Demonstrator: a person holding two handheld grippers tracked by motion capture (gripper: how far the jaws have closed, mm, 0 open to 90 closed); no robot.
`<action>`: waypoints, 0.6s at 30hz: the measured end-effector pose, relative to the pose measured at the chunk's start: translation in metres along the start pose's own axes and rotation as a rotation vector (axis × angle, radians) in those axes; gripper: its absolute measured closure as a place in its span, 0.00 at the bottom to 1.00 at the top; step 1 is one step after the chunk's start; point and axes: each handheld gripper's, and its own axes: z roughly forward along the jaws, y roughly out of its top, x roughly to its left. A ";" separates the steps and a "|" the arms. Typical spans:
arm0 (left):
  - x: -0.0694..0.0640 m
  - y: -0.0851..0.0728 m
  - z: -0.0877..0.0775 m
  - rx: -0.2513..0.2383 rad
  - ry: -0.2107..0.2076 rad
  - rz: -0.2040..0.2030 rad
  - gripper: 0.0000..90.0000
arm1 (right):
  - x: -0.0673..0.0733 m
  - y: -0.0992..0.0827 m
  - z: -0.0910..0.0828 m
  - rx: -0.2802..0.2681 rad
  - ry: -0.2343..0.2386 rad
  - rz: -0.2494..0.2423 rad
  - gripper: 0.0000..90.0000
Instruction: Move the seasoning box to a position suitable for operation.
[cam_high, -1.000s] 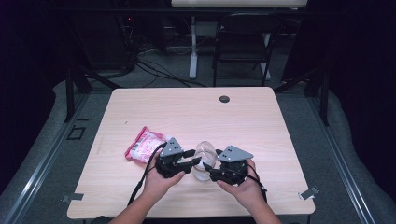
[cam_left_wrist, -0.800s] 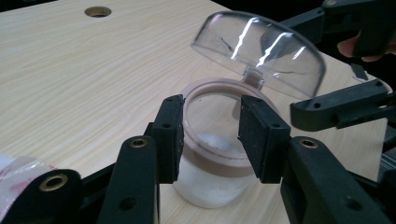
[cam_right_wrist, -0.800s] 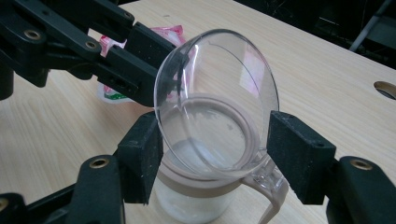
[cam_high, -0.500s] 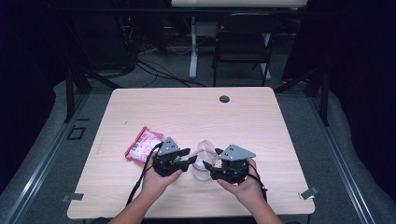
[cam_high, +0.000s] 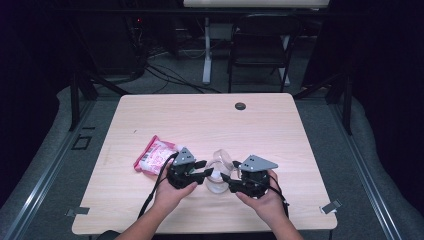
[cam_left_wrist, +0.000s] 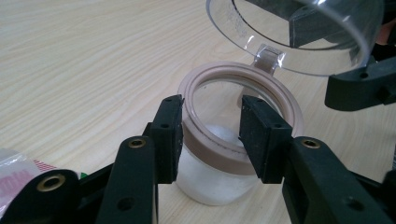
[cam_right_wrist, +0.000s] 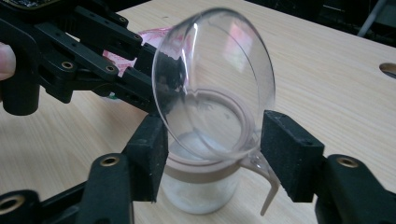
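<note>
Nearest the camera in the high view, a person's 2 forearms come in from the bottom edge of a pale wooden table (cam_high: 300, 145), each hand holding a black 2-jaw gripper. The grippers face each other with a small clear jar (cam_high: 216, 181) standing on the table between them.

The left gripper (cam_left_wrist: 211, 135) straddles the jar's mouth: in the left gripper view, 1 pad sits against the outside of the tan rim ring (cam_left_wrist: 280, 95) and the other stands inside the opening, so it looks clamped on the jar's wall. The jaws have just closed a little further around that rim. White powder or granules fill the lower part of the jar.

The right gripper (cam_right_wrist: 212, 156) faces the jar from the other side. Its jaws stand on either side of the jar just below the rim, and whether the pads press on it cannot be told. The domed clear lid (cam_right_wrist: 215, 79) is swung up on its hinge, tilted above the open mouth.

Just beyond the left gripper lies a pink and white packet (cam_high: 154, 156). Farther back, a dark round grommet (cam_high: 240, 106) sits near the far edge.

Risk: the jar is light and its lid stands loose. An uneven squeeze or pull from either gripper could tip it and spill the white contents, or let the lid flop shut.
</note>
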 end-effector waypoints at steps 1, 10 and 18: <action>0.000 0.000 0.001 0.002 -0.001 0.002 0.67 | -0.001 -0.001 0.000 0.004 -0.001 0.005 0.49; 0.001 0.000 0.003 0.006 0.009 0.003 0.70 | -0.010 -0.006 -0.003 0.015 -0.015 0.046 0.53; 0.001 0.000 0.002 0.008 0.011 0.001 0.72 | -0.016 -0.008 -0.007 0.013 -0.023 0.084 0.62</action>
